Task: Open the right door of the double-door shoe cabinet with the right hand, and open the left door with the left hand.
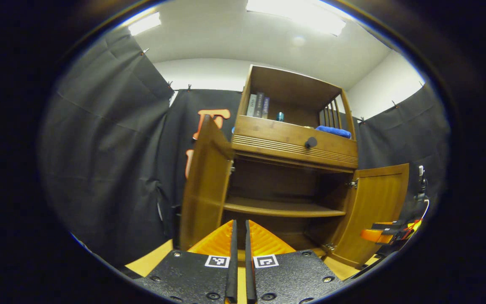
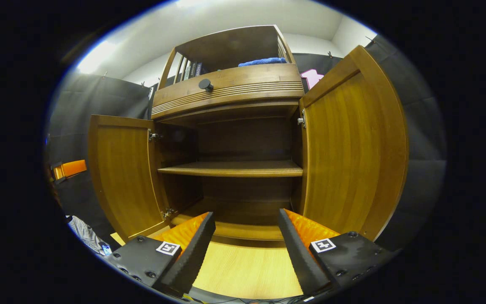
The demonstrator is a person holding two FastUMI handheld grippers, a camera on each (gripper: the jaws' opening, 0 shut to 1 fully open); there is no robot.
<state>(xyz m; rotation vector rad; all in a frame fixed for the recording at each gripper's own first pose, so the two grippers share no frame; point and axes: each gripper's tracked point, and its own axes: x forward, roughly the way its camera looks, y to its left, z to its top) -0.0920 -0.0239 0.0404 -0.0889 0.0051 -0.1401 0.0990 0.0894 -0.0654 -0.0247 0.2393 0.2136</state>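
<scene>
your left gripper (image 1: 238,236) is hovering low in front of the shoe cabinet (image 1: 293,145), its two orange-backed fingers (image 1: 231,245) drawn nearly together with only a thin slit between them and nothing held. the left door (image 1: 205,185) of the cabinet is standing swung wide, its edge turned toward your left gripper view, and the right door (image 1: 373,211) is hanging open on the far side of the cabinet, its inner face showing. just past that right door, your other gripper, orange and black (image 1: 388,233), is showing near the rim of the left gripper view.

in the right gripper view, your right gripper (image 2: 246,236) is facing the cabinet (image 2: 230,90) head on, its jaws spread well apart and gripping nothing, with the pale wood floor (image 2: 247,270) showing between them. the right door (image 2: 352,143) is looming large just beside the right finger, open and touching neither finger. the left door (image 2: 120,177) is standing open on the opposite side of the cabinet.

inside the cabinet, a single middle shelf (image 2: 234,169) is running across the bare interior. above the doors, a drawer front with a dark round knob (image 2: 205,85) is sitting shut, and on top of the cabinet a blue cloth (image 2: 264,61) is lying beside a row of books (image 1: 257,105).
</scene>
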